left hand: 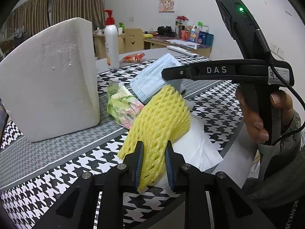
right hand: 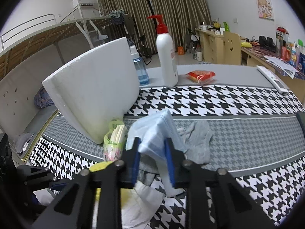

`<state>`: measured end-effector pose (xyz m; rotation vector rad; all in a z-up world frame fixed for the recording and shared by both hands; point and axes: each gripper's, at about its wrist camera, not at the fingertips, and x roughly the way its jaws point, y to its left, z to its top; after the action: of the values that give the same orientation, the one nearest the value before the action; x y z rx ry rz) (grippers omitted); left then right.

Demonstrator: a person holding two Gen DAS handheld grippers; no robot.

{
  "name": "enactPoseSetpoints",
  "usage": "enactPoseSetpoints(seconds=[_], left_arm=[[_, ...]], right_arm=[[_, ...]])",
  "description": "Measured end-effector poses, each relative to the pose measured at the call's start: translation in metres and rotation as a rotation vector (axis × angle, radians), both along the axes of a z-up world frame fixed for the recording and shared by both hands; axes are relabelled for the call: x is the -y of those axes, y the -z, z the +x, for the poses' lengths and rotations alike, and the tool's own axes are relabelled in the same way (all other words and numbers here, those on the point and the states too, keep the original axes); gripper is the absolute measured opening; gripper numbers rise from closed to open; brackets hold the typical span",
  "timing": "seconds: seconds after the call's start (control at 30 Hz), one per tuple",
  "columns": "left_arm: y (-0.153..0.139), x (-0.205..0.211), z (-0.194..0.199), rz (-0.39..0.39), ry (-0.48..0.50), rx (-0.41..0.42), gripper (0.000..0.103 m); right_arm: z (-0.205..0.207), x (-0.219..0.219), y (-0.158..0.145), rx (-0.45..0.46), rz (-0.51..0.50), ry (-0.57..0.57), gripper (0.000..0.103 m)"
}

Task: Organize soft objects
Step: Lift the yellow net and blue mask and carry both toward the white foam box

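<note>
The white foam box [left hand: 51, 80] stands on the checked table cloth [left hand: 57, 168], and its inside cannot be seen; beside it the small green plastic bag [right hand: 112, 143] holds folded tissues. The left gripper [left hand: 153, 160] is closed on the yellow foam net [left hand: 160, 122], which rises from between its blue pads [left hand: 139, 164] over a white paper napkin [left hand: 198, 148]. The right gripper [right hand: 152, 158] is closed on the stack of blue face masks [right hand: 154, 131], above a grey glove [right hand: 198, 143].

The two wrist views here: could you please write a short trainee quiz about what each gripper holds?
1. True or false: the left gripper is shut on the yellow foam net.
2. What does the right gripper pinch: A glove, B stack of blue face masks, C pump bottle?
3. What lies beside the foam block's base?

Key: 1 true. 2 B. 3 A tissue packet.
</note>
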<state>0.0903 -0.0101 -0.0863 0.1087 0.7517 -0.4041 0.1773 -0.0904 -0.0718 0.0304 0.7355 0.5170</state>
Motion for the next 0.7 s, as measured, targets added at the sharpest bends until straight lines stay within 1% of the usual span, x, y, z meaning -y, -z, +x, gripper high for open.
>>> enactPoseSetpoints(seconds=[0.07, 0.13, 0.43, 0.7], left_arm=[[-0.002, -0.002, 0.001, -0.006, -0.005, 0.003, 0.023], [-0.005, -0.002, -0.001, -0.012, -0.009, 0.011, 0.023], [-0.020, -0.009, -0.016, -0.051, -0.038, 0.064, 0.023], [-0.037, -0.018, -0.025, -0.089, -0.090, 0.111, 0.023]], right_arm=[[-0.002, 0.002, -0.002, 0.003, 0.007, 0.005, 0.022], [-0.003, 0.004, -0.004, 0.009, 0.012, 0.008, 0.021], [-0.016, 0.019, -0.027, 0.082, 0.052, 0.046, 0.020], [-0.026, 0.022, -0.038, 0.126, 0.055, 0.046, 0.020]])
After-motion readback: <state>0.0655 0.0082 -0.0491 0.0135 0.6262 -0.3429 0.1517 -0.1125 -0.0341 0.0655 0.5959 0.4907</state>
